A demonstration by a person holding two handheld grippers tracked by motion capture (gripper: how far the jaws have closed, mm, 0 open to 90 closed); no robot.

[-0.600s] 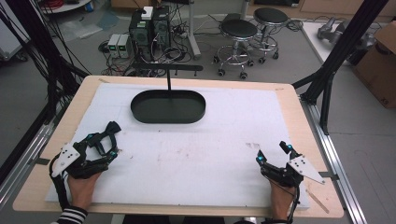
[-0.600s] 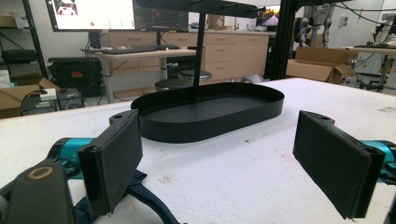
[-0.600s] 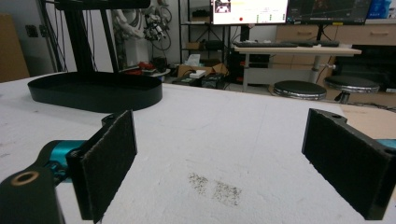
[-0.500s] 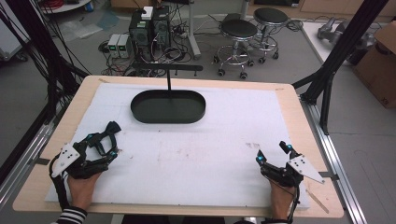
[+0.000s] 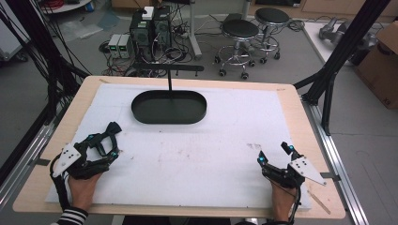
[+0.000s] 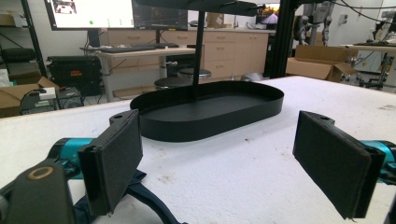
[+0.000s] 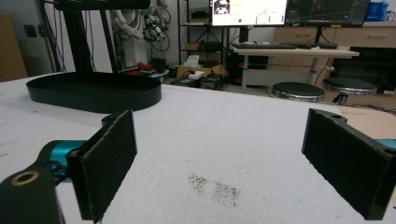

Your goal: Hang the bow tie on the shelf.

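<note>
To start well I should carry my left gripper (image 5: 109, 139) forward toward the tray (image 5: 169, 107), keeping the pads level and low over the mat (image 5: 220, 140). Both grippers sit with jaws spread wide, holding nothing. The tray lies ahead of my left gripper, well apart, and farther off to the left of my right gripper (image 5: 273, 153).

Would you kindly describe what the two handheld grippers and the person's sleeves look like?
Each claw, left and right, is a black frame with teal accents, a grey three-cornered plate on top and a trailing black cable. The jaws carry flat, rectangular black foam pads. A black-and-white striped sleeve covers the left wrist.
</note>
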